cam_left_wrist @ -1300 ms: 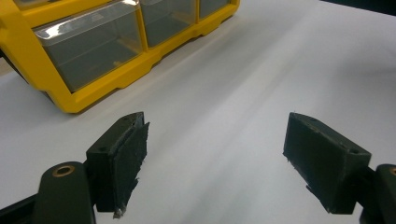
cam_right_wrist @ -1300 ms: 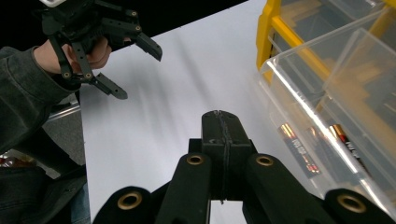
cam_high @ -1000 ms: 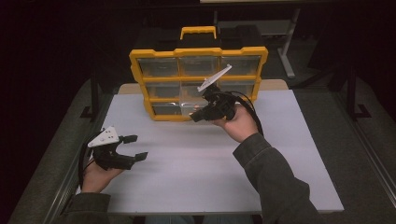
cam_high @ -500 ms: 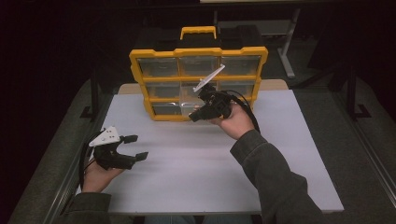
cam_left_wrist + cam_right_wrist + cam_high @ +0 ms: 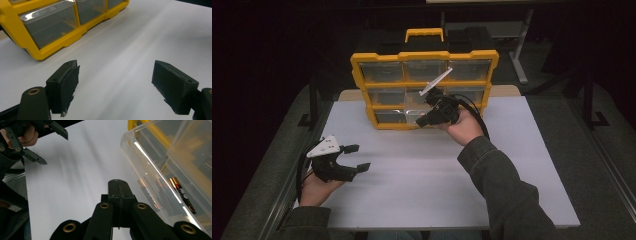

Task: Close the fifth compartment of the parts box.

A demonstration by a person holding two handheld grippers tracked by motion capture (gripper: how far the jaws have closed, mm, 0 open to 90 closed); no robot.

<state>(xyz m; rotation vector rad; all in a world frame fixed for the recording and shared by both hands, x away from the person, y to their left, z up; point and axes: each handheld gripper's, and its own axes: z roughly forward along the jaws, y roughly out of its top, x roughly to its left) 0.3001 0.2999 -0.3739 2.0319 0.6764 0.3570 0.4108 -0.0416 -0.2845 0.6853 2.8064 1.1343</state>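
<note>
On the white table stands a yellow box with clear drawers. It stands up near the far edge, and it has a yellow handle on top. The room around the table is dark. The floor looks grey, and some metal legs show behind the box.

The right gripper is held by a hand just in front of the bottom row of the box. Its 2 black jaws are pressed tight together with nothing between them. I cannot tell if its tip touches the box.

The left gripper sits low at the left side of the table, well apart from the box. Its jaws are spread wide and hold nothing.

The right gripper view shows something the high view does not. A clear drawer is right beside the closed jaws, and a battery lies inside it. The other hand and its gripper show far off at the top left there.

The left gripper view shows the bare white table between its 2 pads, and the bottom corner of the box farther off.
</note>
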